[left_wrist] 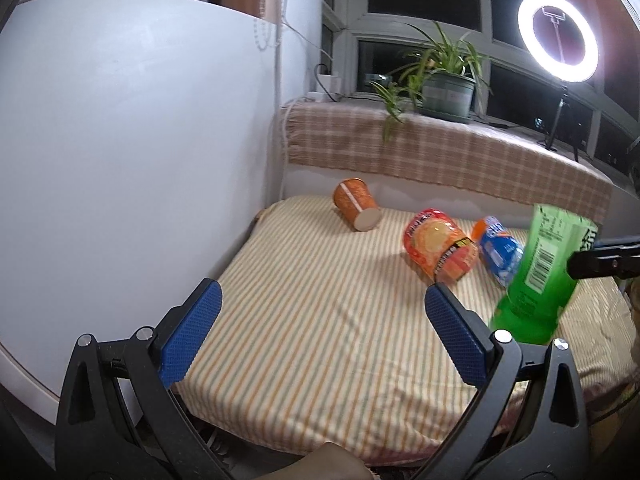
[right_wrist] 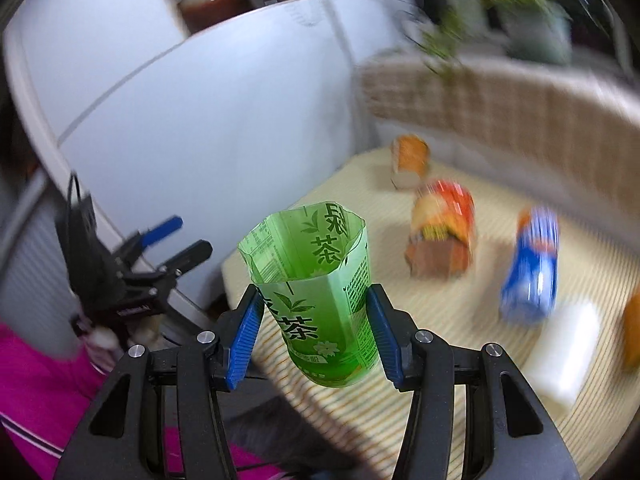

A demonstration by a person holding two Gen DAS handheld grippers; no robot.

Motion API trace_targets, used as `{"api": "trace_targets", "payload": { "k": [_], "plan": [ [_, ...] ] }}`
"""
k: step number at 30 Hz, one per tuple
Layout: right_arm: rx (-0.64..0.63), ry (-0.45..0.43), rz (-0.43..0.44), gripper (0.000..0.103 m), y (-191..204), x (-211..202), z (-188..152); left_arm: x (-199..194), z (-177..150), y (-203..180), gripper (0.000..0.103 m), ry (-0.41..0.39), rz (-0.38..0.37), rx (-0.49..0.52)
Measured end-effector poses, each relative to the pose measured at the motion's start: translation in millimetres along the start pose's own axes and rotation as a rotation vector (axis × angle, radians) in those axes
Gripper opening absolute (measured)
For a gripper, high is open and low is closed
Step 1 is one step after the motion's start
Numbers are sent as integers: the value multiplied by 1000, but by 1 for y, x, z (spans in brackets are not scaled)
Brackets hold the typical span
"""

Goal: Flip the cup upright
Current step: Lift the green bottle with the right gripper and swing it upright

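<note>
My right gripper (right_wrist: 316, 332) is shut on a green cut-bottle cup (right_wrist: 316, 292), gripping its lower body, open mouth up, held above the striped cloth. The same green cup (left_wrist: 540, 276) shows at the right of the left wrist view, tilted slightly, with a right finger (left_wrist: 604, 258) on it. My left gripper (left_wrist: 320, 320) is open and empty over the front of the striped cloth (left_wrist: 320, 320). The left gripper also shows at the left of the right wrist view (right_wrist: 176, 236).
Three more cups lie on their sides: an orange one (left_wrist: 356, 210) at the back, a red-orange one (left_wrist: 440, 244) and a blue one (left_wrist: 498, 250). A white wall panel (left_wrist: 140, 160) stands on the left. A plaid-covered sill (left_wrist: 440, 152) holds a plant and ring light.
</note>
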State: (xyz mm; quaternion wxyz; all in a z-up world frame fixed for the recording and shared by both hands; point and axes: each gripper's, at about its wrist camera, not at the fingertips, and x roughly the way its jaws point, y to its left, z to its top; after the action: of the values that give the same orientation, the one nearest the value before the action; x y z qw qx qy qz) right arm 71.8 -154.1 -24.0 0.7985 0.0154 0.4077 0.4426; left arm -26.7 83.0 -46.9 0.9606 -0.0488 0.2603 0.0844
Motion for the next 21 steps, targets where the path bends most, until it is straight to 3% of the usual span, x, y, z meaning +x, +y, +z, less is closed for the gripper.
{"api": "trace_targets", "payload": {
  "k": [7, 10, 15, 21],
  "plan": [
    [417, 31, 110, 52, -68, 4, -42, 6, -2, -21, 103, 19, -34, 32],
    [523, 61, 117, 52, -90, 14, -55, 9, -4, -30, 103, 30, -46, 42],
    [598, 80, 128, 52, -108, 29, -58, 13, -6, -39, 103, 49, -58, 50],
    [569, 72, 95, 52, -114, 38, -53, 17, -8, -47, 103, 67, -75, 61]
  ]
}}
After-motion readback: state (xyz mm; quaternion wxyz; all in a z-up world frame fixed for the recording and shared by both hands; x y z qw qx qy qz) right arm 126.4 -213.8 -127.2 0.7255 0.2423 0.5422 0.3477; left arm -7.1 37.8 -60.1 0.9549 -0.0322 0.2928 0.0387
